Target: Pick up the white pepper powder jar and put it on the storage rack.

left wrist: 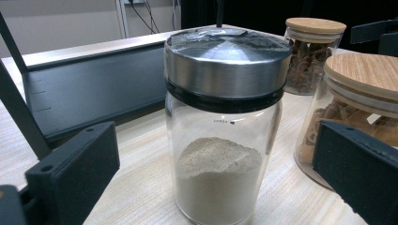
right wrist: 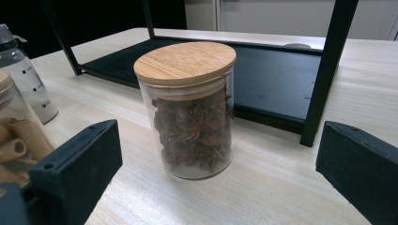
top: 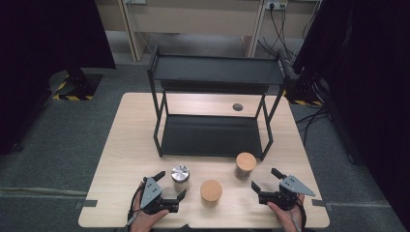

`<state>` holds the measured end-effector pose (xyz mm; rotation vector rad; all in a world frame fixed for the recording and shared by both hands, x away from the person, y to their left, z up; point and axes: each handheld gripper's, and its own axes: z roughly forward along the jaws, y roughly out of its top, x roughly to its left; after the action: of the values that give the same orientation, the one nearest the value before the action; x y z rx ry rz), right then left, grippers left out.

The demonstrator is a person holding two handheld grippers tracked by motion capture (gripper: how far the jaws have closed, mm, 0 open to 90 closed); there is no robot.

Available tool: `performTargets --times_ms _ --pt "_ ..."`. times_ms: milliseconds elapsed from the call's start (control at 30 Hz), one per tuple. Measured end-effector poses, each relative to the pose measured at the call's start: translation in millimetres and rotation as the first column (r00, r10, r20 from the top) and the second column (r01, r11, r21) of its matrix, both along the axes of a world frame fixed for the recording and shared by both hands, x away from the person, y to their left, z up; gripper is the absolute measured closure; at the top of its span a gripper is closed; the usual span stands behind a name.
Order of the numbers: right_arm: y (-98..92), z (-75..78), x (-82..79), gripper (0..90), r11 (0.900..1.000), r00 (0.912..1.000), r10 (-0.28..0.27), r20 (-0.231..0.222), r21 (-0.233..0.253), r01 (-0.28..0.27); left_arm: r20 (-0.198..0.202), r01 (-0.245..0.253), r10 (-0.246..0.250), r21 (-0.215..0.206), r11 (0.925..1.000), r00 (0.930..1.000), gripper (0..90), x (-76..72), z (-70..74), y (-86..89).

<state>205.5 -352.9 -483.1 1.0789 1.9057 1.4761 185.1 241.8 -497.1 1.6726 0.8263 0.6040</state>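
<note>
- A grey carpeted floor and dark curtains are surrounding a pale wooden table (top: 121,145), and everything below is being placed relative to the black two-tier rack (top: 215,108) standing on it.
- In front of the rack's left front leg, the steel-lidded jar (top: 180,174) is standing upright, part filled with pale powder; it is looking like smooth, slippery, breakable glass, moderately heavy, so gripping the clear wall just below the lid seems safest.
- In front of the rack's right front leg, the star anise jar (top: 245,164) is sitting under a loose-looking wooden lid; light contents, rigid glass, best taken around the body, not the lid.
- Further from the rack, between them, a third wooden-lidded jar (top: 211,191) is waiting.
- The left gripper (top: 169,186) is facing the steel-lidded jar, jaws spread wide and holding nothing.
- The right gripper (top: 268,181) is facing the star anise jar, jaws likewise wide and empty.
- The gripper views are revealing the contents, powder (left wrist: 218,180) and star anise (right wrist: 195,131); the high view is giving the layout instead.
</note>
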Motion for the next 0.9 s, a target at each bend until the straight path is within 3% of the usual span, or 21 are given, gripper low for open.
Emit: performTargets --times_ms 900 --pt "2.2 1.8 -1.1 0.9 1.000 1.0000 -0.006 -0.002 -0.017 0.006 -0.003 -0.001 0.001 -0.009 1.0000 1.0000 0.6 0.8 -0.4 -0.1"
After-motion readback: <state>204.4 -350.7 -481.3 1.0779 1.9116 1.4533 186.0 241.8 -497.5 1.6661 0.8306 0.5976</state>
